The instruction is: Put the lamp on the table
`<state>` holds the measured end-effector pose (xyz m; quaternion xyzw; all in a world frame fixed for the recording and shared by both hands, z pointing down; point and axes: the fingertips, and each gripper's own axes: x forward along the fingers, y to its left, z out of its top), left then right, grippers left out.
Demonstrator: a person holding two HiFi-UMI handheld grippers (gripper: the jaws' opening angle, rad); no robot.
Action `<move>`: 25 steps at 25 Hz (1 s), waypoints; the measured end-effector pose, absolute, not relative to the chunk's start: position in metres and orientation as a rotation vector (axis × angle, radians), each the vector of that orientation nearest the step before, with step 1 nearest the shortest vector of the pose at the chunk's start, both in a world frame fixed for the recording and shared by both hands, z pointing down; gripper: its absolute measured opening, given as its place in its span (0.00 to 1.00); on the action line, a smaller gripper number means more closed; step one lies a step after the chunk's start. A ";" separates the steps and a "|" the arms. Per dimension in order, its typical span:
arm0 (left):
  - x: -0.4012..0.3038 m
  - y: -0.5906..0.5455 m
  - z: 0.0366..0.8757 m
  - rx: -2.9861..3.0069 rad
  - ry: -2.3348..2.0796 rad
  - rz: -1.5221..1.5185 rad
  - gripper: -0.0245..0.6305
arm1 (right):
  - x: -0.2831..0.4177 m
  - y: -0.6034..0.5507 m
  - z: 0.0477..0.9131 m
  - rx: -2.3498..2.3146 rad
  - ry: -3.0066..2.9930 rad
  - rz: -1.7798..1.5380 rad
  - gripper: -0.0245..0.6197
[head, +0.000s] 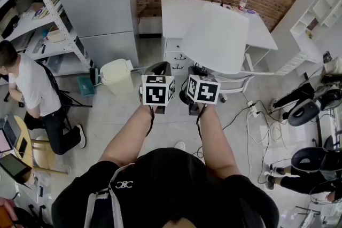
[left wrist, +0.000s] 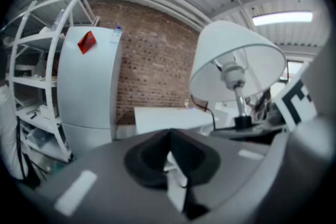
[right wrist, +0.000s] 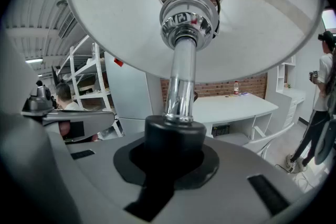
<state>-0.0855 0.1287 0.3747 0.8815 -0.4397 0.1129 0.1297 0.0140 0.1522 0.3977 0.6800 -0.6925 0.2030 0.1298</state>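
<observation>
The lamp has a white shade (head: pixel 216 34) on a chrome pole (right wrist: pixel 181 86) with a black collar (right wrist: pixel 173 136) at its foot. My right gripper (head: pixel 195 71) is shut on that collar and holds the lamp upright above the floor. In the right gripper view the right gripper (right wrist: pixel 170 152) clamps the collar from both sides. The left gripper (head: pixel 159 69) is level beside it, jaws together; the left gripper (left wrist: pixel 170 162) shows a thin white sliver in its seam that I cannot identify. The lamp (left wrist: pixel 236 60) hangs just to its right. The white table (head: pixel 176 13) stands ahead by the brick wall.
A white bin (head: pixel 116 76) and a tall grey cabinet (head: pixel 96 2) stand to the left. A metal shelf rack (head: pixel 37 18) and a seated person (head: pixel 32 88) are further left. A white chair (head: pixel 235 84), floor cables (head: pixel 251 112) and a white shelf unit (head: pixel 320 13) are to the right.
</observation>
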 end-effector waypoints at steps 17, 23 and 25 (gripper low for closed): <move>-0.041 0.113 0.381 2.510 -1.342 0.353 0.03 | 0.074 0.138 0.415 1.967 -2.001 0.631 0.12; -0.012 0.105 0.386 2.479 -1.347 0.357 0.03 | 0.106 0.131 0.421 1.957 -2.014 0.646 0.12; 0.002 0.104 0.388 2.480 -1.350 0.370 0.03 | 0.119 0.129 0.423 1.948 -2.017 0.647 0.12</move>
